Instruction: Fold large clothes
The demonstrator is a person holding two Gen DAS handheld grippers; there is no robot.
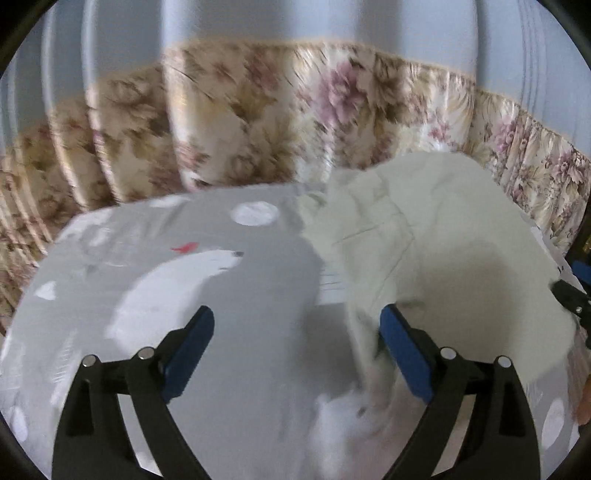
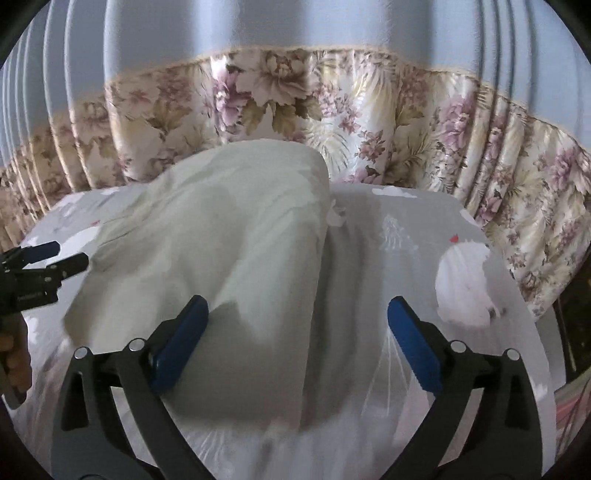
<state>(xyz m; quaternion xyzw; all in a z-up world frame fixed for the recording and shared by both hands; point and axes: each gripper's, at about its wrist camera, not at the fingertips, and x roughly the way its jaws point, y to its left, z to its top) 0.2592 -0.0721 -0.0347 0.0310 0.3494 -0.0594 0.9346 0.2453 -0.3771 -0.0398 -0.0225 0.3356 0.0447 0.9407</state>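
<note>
A pale green garment (image 1: 436, 236) lies crumpled on a grey bed sheet with white polar bears (image 1: 177, 288). In the left wrist view it fills the right half. My left gripper (image 1: 297, 325) is open, its right pad at the garment's left edge, holding nothing. In the right wrist view the garment (image 2: 229, 240) lies in a loose heap at centre left. My right gripper (image 2: 297, 314) is open over the garment's near right edge and empty. The left gripper also shows at the left edge of the right wrist view (image 2: 59, 258).
A floral curtain (image 2: 332, 122) hangs behind the bed, with a pale blue curtain (image 2: 258, 29) above it. The bed's far edge runs close under the curtain. The right gripper shows at the right edge of the left wrist view (image 1: 570, 299).
</note>
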